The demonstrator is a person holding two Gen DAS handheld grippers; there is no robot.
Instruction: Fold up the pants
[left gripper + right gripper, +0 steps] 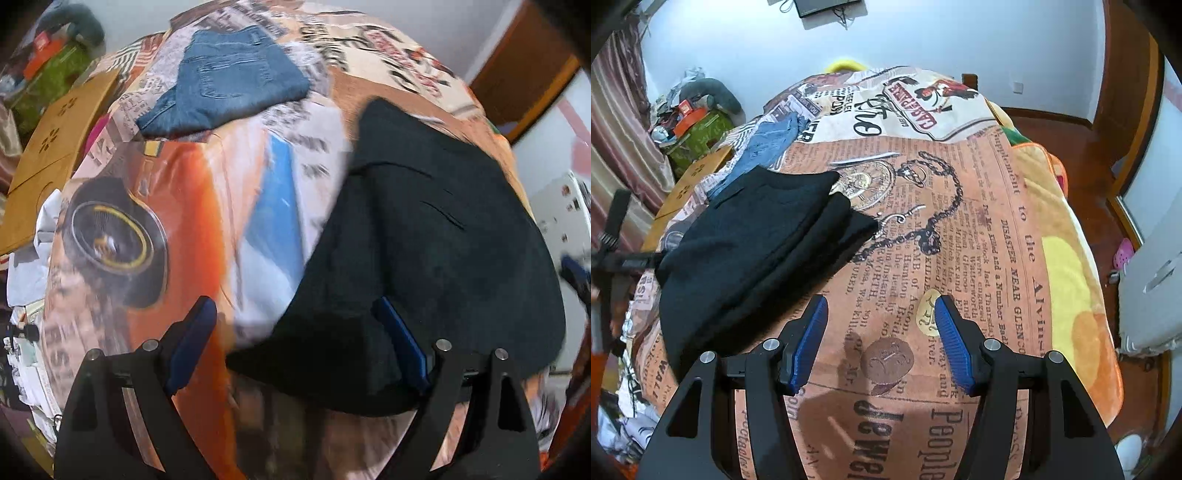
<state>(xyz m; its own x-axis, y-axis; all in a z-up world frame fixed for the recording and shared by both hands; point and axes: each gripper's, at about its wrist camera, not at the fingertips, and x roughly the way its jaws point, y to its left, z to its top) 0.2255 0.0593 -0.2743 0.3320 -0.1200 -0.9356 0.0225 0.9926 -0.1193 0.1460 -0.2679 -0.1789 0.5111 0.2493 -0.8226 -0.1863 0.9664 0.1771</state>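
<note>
Tongs first: my left gripper (295, 332) has its jaws spread wide with nothing clamped, its right finger (400, 345) lying over the near corner of the black pants (424, 240), while my right gripper (881, 341) is just as wide and empty over the printed bedspread (960, 229). Those black pants sit folded at the left of the right wrist view and fill the right of the left wrist view. Folded blue jeans (229, 83) lie at the upper left of the left wrist view.
</note>
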